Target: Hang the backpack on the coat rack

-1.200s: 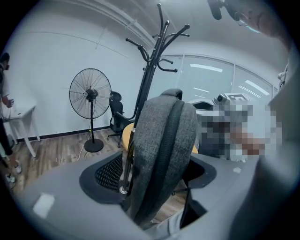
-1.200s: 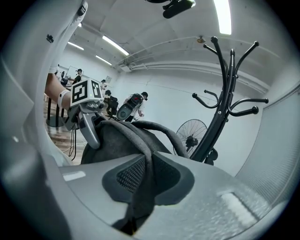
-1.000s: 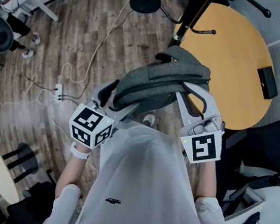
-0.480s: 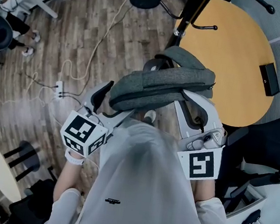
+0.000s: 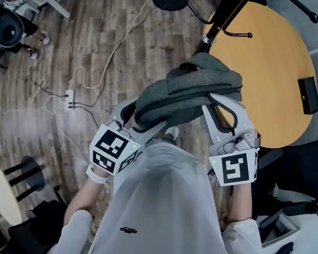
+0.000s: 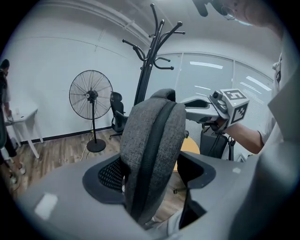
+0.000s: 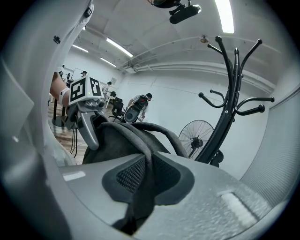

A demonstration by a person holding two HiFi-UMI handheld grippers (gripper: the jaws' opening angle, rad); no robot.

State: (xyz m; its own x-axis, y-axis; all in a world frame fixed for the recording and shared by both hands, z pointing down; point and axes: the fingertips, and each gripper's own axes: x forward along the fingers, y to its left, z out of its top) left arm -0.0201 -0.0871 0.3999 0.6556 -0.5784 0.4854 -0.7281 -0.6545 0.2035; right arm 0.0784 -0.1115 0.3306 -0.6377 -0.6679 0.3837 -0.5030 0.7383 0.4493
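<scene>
A grey backpack [image 5: 189, 95] hangs in the air in front of me, held from both sides. My left gripper [image 5: 140, 118] has its jaws wide around the pack's thick body [image 6: 152, 154]. They are closing, and the pads press on the fabric. My right gripper [image 5: 222, 111] is shut on a thin fold of the backpack [image 7: 122, 140]. The black coat rack [image 5: 216, 26] stands just beyond the pack. Its curved hooks [image 6: 147, 70] rise above the pack's top. The pack's top loop shows in the right gripper view, clear of the hooks.
A round wooden table [image 5: 271, 68] with a small black box [image 5: 308, 95] lies behind the rack. A standing fan [image 6: 91, 96] is to the left, cables and a power strip [image 5: 68, 100] cross the wood floor, and a black office chair [image 5: 304, 171] is at the right.
The left gripper drew back toward me, then came forward and to the right again. The backpack shifted slightly with it and stays held in front of the rack.
</scene>
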